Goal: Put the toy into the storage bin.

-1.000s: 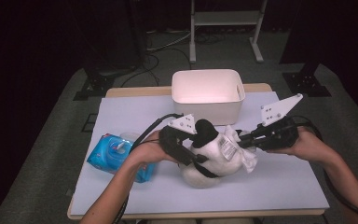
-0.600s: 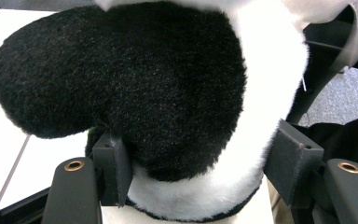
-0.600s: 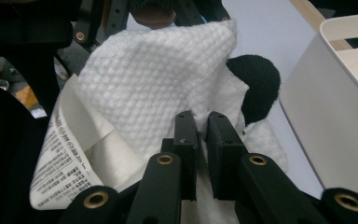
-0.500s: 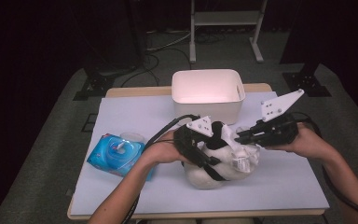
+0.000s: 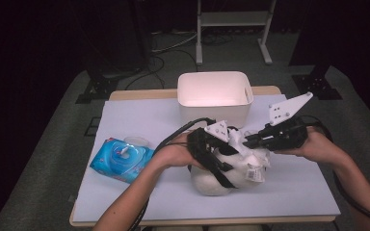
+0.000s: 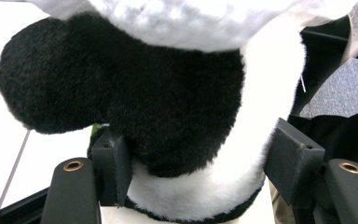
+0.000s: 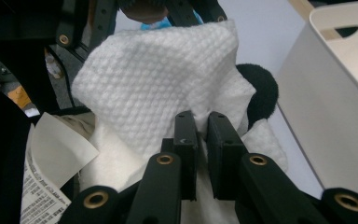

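Since 1 s ago the left gripper (image 5: 224, 163) has slid rightward across the table (image 5: 139, 120), from beside the blue wipes pack (image 5: 120, 159) onto the plush toy (image 5: 212, 180), w/ the toy shifting slightly under it; right gripper (image 5: 250, 140) has held its spot. Left jaws have just been opening a bit. In the left gripper view they straddle the toy's black-and-white body (image 6: 191, 93), pads at either flank w/ fur between them, but I cannot tell if the pads press on it. Right gripper's jaws are pinched closed on a white wipe (image 7: 158, 84), which drapes over the toy's top, black ear (image 7: 261, 93) poking out at 3 o'clock of the wipe. Toy lies at table centre, front half; left gripper is on it at 12 o'clock, right gripper at about 2 o'clock of it. White bin (image 5: 214, 91) sits at 12 o'clock of toy, near; wipes pack well apart at 9 o'clock. Paper tag (image 7: 42, 182) hangs off toy.
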Available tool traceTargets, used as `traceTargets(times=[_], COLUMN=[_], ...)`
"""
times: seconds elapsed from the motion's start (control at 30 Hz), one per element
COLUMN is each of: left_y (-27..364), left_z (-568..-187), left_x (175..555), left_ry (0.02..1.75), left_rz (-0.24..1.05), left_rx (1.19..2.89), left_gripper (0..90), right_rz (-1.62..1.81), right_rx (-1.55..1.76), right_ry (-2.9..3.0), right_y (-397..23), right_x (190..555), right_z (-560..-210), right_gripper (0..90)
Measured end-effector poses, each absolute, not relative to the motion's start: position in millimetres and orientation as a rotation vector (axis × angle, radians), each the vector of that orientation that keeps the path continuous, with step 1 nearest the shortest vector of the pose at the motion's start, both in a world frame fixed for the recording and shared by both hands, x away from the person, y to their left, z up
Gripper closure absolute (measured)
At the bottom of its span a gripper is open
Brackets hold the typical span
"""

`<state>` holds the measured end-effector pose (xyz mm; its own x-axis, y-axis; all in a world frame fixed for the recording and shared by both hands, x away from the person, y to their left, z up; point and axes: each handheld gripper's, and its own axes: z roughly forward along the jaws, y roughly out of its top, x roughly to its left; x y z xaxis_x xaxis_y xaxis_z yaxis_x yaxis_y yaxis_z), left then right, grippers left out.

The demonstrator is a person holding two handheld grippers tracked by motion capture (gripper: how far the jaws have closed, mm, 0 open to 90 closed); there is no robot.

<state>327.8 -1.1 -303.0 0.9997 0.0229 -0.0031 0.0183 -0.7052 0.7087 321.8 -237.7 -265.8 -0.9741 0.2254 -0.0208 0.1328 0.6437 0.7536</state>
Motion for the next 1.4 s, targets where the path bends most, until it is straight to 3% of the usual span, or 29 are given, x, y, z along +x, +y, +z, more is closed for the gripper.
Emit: traceTargets(times=[0.2, 0.5, 1.03, 1.1, 1.23, 1.4], left_y=[-4, 9, 25, 25, 26, 26], left_z=[-312, -325, -355, -357, -358, -356], left_x=[329, 335, 338, 338, 336, 332], left_ry=[0.059, 0.127, 0.139, 0.138, 0.110, 0.085], left_rz=[0.011, -0.001, -0.043, -0.043, -0.051, -0.043], left_rx=[2.333, 2.332, 2.356, 2.350, 2.336, 2.336], left_gripper=[20.8, 13.8, 9.5, 12.1, 30.7, 33.7], right_rz=[1.241, 1.249, 1.255, 1.255, 1.252, 1.264], right_rx=[0.363, 0.414, 0.388, 0.378, 0.386, 0.410], right_ry=[2.769, 2.765, 2.770, 2.771, 2.767, 2.744], right_y=[-250, -266, -265, -265, -267, -268], right_x=[326, 324, 321, 320, 320, 326], right_z=[-282, -294, -295, -295, -295, -292], right_gripper=[82.0, 82.0, 81.8, 81.8, 81.8, 81.9])
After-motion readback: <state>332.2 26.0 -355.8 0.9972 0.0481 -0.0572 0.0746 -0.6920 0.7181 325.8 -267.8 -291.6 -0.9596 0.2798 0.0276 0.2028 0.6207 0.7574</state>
